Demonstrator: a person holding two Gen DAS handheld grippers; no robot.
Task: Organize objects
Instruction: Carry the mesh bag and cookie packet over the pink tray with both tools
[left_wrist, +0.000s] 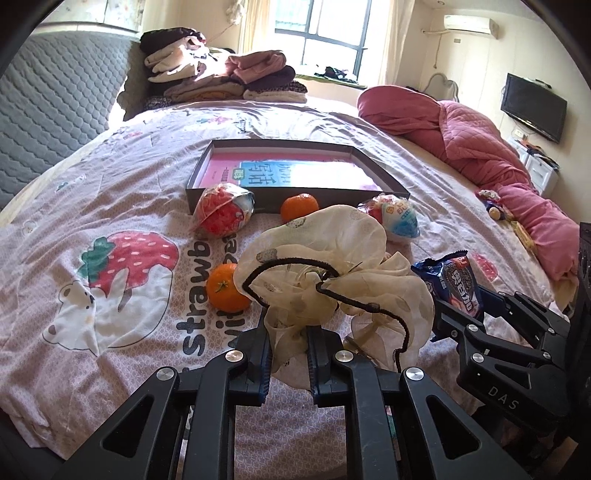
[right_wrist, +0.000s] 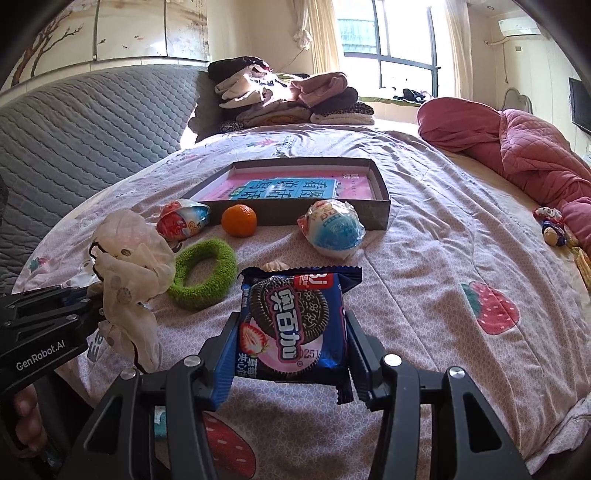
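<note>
Crowding the box (right_wrist: 382, 206) front edge, snacks leave open bedspread (right_wrist: 461, 243) rightward.

Right gripper (right_wrist: 290, 349) clamps a blue cookie pack (right_wrist: 295, 325) over the bed (right_wrist: 424, 258). Left gripper (right_wrist: 94, 295) at frame left pinches a cream scarf (right_wrist: 129, 266). Green scrunchie (right_wrist: 201, 273) lies beside it; orange (right_wrist: 239, 220) touches the box (right_wrist: 380, 206).
</note>
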